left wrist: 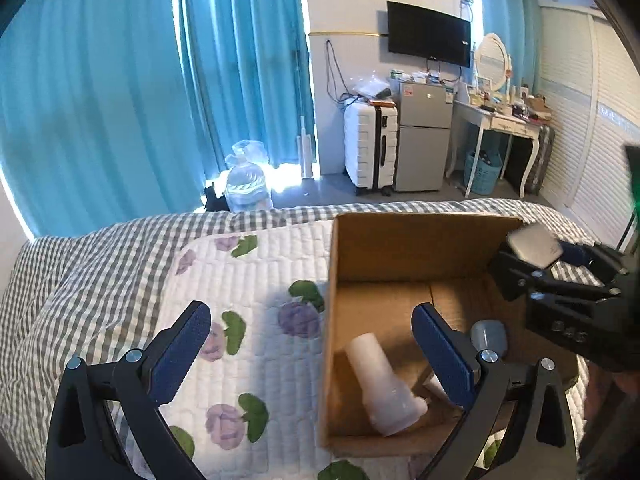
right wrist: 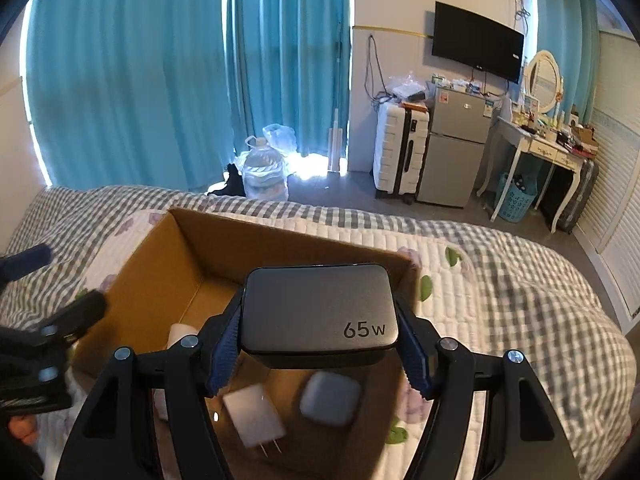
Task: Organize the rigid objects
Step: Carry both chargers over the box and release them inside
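Observation:
An open cardboard box (left wrist: 416, 240) (right wrist: 200, 240) sits on the bed. Inside lie a white bottle-shaped object (left wrist: 380, 384), a white plug adapter (right wrist: 254, 414) and a small grey case (right wrist: 330, 398), which also shows in the left wrist view (left wrist: 489, 334). My right gripper (right wrist: 320, 340) is shut on a grey 65W charger (right wrist: 316, 308) and holds it above the box; it shows in the left wrist view (left wrist: 532, 246) at the box's right side. My left gripper (left wrist: 312, 344) is open and empty, straddling the box's left wall.
The bed carries a floral quilt (left wrist: 248, 288) over a grey checked sheet (right wrist: 540, 300). Beyond the bed are blue curtains, a water jug (left wrist: 246, 184), a white suitcase (left wrist: 370, 146), a small fridge (left wrist: 424, 136) and a dressing table (left wrist: 500, 120).

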